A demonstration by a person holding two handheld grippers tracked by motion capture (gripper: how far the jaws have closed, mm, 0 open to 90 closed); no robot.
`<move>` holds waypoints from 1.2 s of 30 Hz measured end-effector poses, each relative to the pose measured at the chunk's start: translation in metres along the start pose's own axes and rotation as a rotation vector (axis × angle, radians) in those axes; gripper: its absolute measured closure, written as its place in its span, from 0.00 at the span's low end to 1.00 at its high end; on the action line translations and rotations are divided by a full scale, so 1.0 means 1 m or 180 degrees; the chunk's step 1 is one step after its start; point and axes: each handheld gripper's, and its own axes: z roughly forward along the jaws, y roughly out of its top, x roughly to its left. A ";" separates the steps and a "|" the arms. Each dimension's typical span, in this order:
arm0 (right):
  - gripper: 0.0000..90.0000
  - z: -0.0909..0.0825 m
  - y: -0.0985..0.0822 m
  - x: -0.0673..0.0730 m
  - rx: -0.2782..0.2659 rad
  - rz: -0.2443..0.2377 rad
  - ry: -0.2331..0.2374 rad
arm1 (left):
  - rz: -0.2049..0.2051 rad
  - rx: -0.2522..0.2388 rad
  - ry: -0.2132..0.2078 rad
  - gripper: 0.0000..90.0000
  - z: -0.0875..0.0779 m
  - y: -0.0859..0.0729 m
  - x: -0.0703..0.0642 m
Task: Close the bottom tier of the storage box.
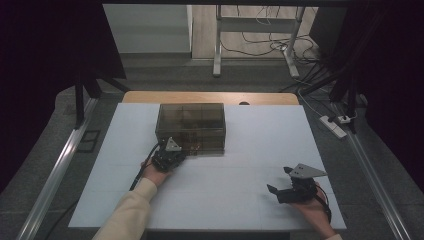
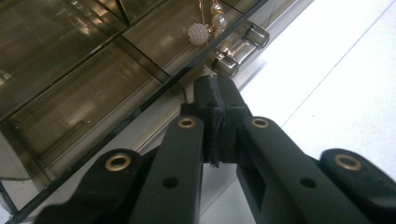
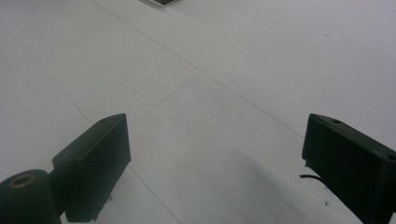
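Observation:
A smoky see-through box (image 1: 190, 128) with several compartments stands in the middle of the white table (image 1: 260, 140). My left gripper (image 1: 175, 152) is at its front left corner. In the left gripper view, my left gripper (image 2: 215, 95) has its pads pressed together with nothing visible between them. Its tips rest just beside the box (image 2: 84, 88), below a metal clasp (image 2: 240, 45). Pearl jewellery (image 2: 205, 27) lies under the lid. My right gripper (image 1: 280, 180) rests at the front right of the table. Its jaws stand wide apart over bare white surface (image 3: 215, 154).
A wooden strip (image 1: 210, 97) runs behind the white table top. Beyond it are a metal stand (image 1: 218, 45) and loose cables (image 1: 260, 47) on the floor. A power strip (image 1: 333, 126) lies at the right. Dark curtains hang on both sides.

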 end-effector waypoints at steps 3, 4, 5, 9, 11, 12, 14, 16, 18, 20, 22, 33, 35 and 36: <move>0.09 0.000 0.000 0.000 0.0008 -0.0006 -0.0003 | 0.0001 0.0007 0.0018 0.99 0.001 0.001 0.001; 0.09 0.000 0.000 0.000 0.0007 -0.0010 -0.0002 | -0.0006 0.0000 0.0018 0.99 0.002 0.002 0.002; 0.09 0.000 0.000 0.000 0.0011 -0.0015 0.0002 | -0.0005 0.0008 0.0021 0.99 0.002 0.002 0.002; 0.09 0.001 0.000 0.000 0.0021 -0.0022 0.0007 | -0.0018 0.0005 0.0026 0.99 0.004 0.004 0.005; 0.09 0.001 0.000 0.000 0.0016 -0.0020 0.0010 | -0.0033 -0.0001 0.0022 0.99 0.005 0.005 0.006; 0.09 0.000 0.000 0.000 0.0023 -0.0024 0.0011 | -0.0035 -0.0002 0.0026 0.99 0.005 0.005 0.006; 0.09 0.001 0.000 0.001 0.0025 -0.0025 -0.0002 | -0.0038 0.0001 0.0036 0.99 0.006 0.006 0.007; 0.09 0.001 0.000 0.001 0.0027 -0.0025 -0.0003 | -0.0047 -0.0011 0.0031 0.99 0.006 0.006 0.008; 0.09 0.001 0.000 0.001 0.0029 -0.0026 -0.0004 | -0.0054 -0.0017 0.0031 0.99 0.007 0.006 0.009; 0.09 0.001 0.000 0.001 0.0032 -0.0025 -0.0004 | -0.0060 -0.0005 0.0045 0.99 0.008 0.007 0.010; 0.09 0.001 0.000 0.001 0.0030 -0.0025 -0.0006 | -0.0056 -0.0005 0.0060 0.99 0.009 0.009 0.011; 0.09 0.001 0.000 0.001 0.0034 -0.0028 -0.0008 | -0.0064 0.0005 0.0095 0.99 0.014 0.014 0.016; 0.09 0.001 0.000 0.001 0.0035 -0.0027 -0.0005 | -0.0064 0.0005 0.0076 0.99 0.014 0.014 0.017; 0.09 0.001 0.000 0.001 0.0038 -0.0028 -0.0004 | -0.0066 0.0006 0.0078 0.99 0.014 0.014 0.017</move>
